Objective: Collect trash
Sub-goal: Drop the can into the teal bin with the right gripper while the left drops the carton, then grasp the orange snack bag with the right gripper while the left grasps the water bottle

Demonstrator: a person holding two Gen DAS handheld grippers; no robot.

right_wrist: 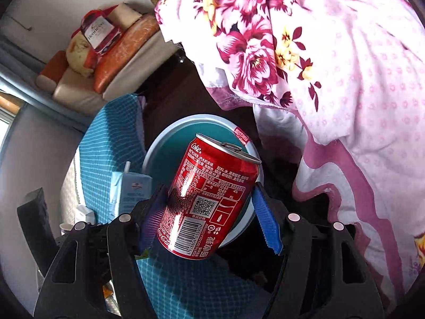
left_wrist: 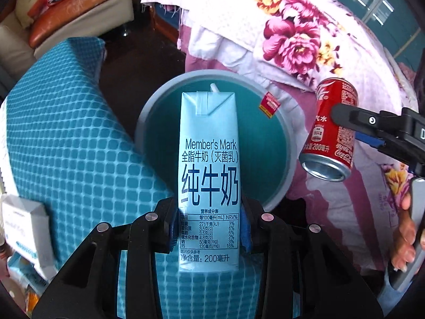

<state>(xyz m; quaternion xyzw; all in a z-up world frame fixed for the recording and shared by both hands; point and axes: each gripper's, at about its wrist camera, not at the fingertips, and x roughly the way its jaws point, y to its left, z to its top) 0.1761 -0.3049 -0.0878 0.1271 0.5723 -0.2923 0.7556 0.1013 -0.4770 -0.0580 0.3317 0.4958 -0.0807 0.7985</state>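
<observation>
A pale blue milk carton [left_wrist: 209,159] with a white straw stands upright between the blue pads of my left gripper [left_wrist: 209,226], which is shut on its lower half. Right below it lies a round bin [left_wrist: 144,122] with a grey rim and a teal inside. My right gripper [right_wrist: 209,212] is shut on a red Coke can [right_wrist: 212,186], tilted with its pull-tab end away from me, over the near edge of the bin [right_wrist: 164,143]. In the left wrist view the can [left_wrist: 326,138] hangs just right of the bin, bottom end toward the camera. The carton [right_wrist: 132,188] shows left of the can.
A teal checked cover [left_wrist: 66,133] lies left of the bin, with a white box [left_wrist: 24,218] on it. A floral quilt [left_wrist: 292,40] hangs over the bed on the right. A sofa with orange cushions [left_wrist: 79,8] stands behind. A person's hand [left_wrist: 406,234] holds the right gripper.
</observation>
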